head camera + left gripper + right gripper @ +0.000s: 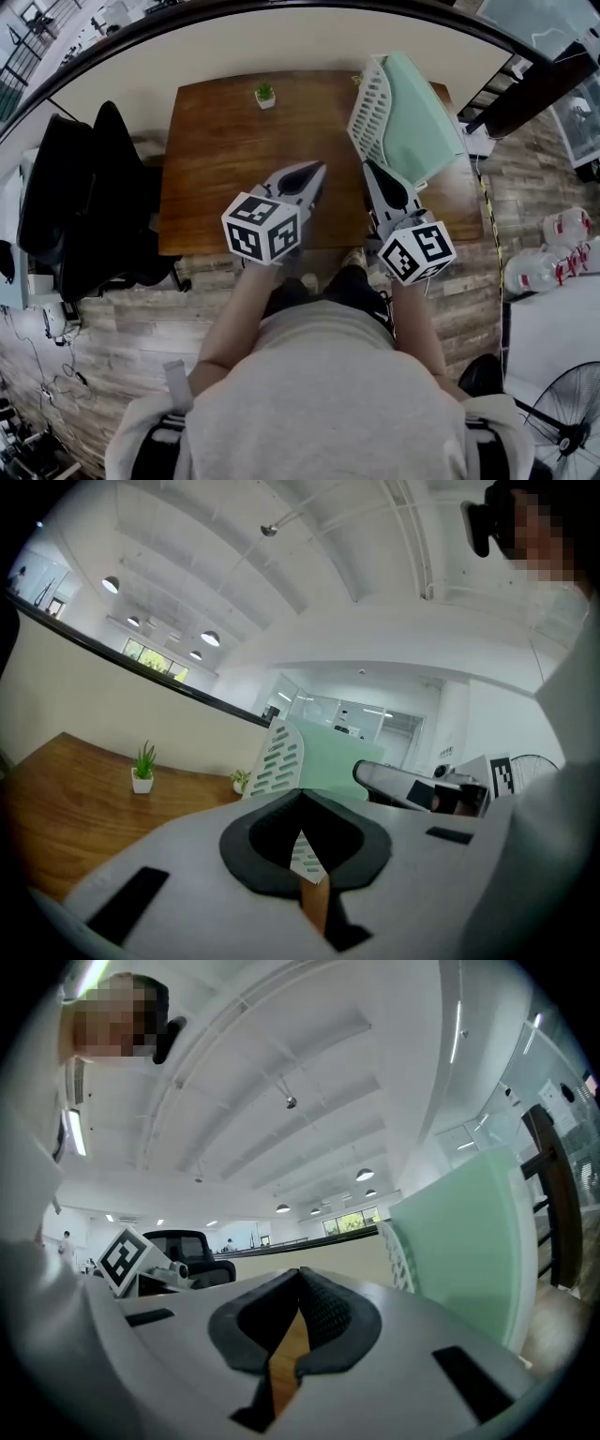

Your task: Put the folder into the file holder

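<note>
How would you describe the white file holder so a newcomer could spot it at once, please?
Start at the brown wooden table and look to its far right corner. There stands the white plastic file holder, with a pale green folder in it; its slotted side wall sets it apart from the small potted plant.

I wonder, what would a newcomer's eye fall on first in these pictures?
The pale green folder in the white file holder, at the wooden table's far right, draws the eye first. Nearer the person, the left hand-held gripper and the right hand-held gripper hover above the table's near edge, both shut and empty. A small potted plant sits at the far edge.
</note>
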A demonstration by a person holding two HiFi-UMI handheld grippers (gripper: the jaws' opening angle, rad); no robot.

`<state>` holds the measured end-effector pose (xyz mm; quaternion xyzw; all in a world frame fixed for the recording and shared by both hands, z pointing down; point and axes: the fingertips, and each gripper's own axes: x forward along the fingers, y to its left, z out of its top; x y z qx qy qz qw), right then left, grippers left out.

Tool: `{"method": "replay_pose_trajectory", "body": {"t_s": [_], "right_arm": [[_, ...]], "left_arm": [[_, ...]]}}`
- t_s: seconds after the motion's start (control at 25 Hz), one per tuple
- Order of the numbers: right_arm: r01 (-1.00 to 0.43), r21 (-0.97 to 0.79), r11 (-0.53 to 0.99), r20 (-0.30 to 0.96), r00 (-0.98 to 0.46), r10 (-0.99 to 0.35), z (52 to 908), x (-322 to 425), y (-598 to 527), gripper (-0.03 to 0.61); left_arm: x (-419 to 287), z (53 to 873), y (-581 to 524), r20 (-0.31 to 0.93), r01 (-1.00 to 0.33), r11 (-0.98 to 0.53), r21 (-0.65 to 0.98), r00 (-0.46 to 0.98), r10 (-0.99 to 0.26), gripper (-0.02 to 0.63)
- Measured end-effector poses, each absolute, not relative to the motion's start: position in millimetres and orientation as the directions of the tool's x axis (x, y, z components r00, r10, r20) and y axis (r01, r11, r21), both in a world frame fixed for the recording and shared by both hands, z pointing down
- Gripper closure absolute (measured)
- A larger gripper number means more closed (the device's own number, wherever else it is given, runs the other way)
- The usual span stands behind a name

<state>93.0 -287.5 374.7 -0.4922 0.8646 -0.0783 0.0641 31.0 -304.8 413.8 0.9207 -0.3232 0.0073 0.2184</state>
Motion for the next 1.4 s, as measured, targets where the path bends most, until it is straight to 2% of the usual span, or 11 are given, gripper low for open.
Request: {"method": "replay_pose_trajectory", "body": {"t_s": [0.52,1.4], "right_arm": [[-0.761,-0.165,0.627,0.025,-0.639,-0.769,381.7,46.9,-281.4,0.584],[-0.755,-0.17,0.633,0.073,-0.65,-0.757,391.7,37.3,-270.4,0.584]], "left_arm": [[10.9,416.8,-294.2,0.145,-0.629,-0.662,0.408,0.76,-0.633,0.601],[7.4,422.4,-286.5,0.16,-0.622,-0.661,0.42,0.768,-0.621,0.601]]}}
